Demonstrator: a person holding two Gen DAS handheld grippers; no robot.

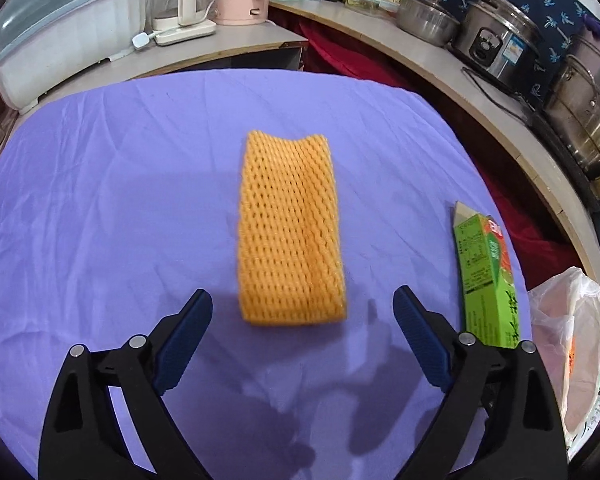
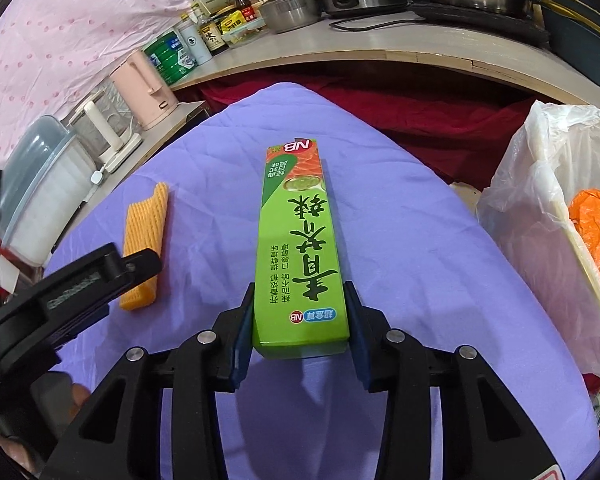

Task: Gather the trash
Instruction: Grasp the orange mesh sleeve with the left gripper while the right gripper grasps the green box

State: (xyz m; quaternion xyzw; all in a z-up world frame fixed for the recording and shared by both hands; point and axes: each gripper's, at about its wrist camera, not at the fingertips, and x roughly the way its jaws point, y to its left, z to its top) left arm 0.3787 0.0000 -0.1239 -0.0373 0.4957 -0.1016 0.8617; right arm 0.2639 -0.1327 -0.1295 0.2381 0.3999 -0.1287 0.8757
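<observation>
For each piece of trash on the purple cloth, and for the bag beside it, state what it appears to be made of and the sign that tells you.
Orange fruit net sleeve: probably soft foam mesh, matte; open diamond holes throughout.
Green box: likely printed cardboard, slight sheen; crisp folded edges, and a grey unprinted end flap in the left wrist view.
Bag: thin translucent plastic film, glossy; crinkled, with orange contents showing through.

The left tongs (image 2: pixel 100 280) cover part of the orange foam net (image 2: pixel 146 240); the plastic bag (image 2: pixel 540 208) runs off-frame.
</observation>
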